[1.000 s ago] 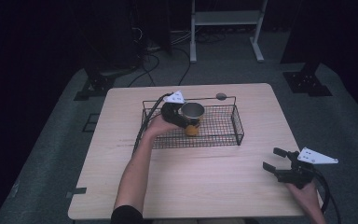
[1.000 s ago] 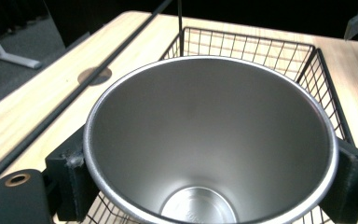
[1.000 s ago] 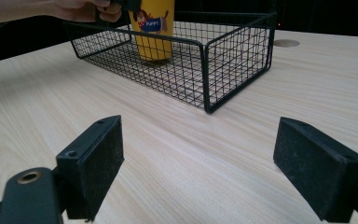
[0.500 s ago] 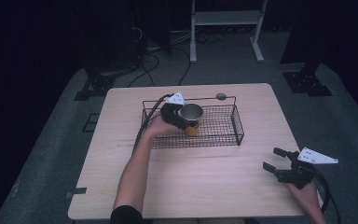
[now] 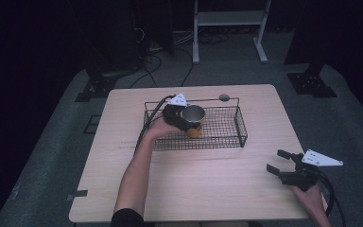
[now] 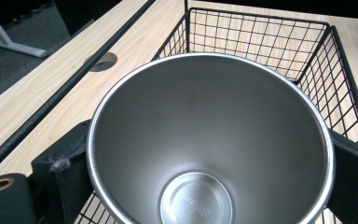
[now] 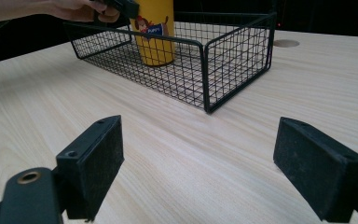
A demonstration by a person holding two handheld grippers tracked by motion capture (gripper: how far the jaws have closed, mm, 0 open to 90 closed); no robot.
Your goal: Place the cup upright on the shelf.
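Observation:
A yellow cup [image 5: 194, 131] with a bare steel inside [image 6: 209, 154] stands upright in the left part of a black wire basket [image 5: 241, 127]. My left gripper [image 5: 189, 120] is shut on the cup near its rim, one black jaw on each side [image 6: 209, 179]. In the right gripper view the cup [image 7: 156, 32] has a cartoon label, and its base seems to rest on the basket floor [image 7: 186, 79]. My right gripper [image 5: 276, 161] hovers open near the table's front right corner, with bare wood between its pads [image 7: 205, 163].
The basket sits at the middle back of the wooden table [image 5: 198, 184]. A round cable hole [image 5: 224, 98] lies just behind it. A white metal frame [image 5: 227, 19] and cables stand on the dark floor beyond the table.

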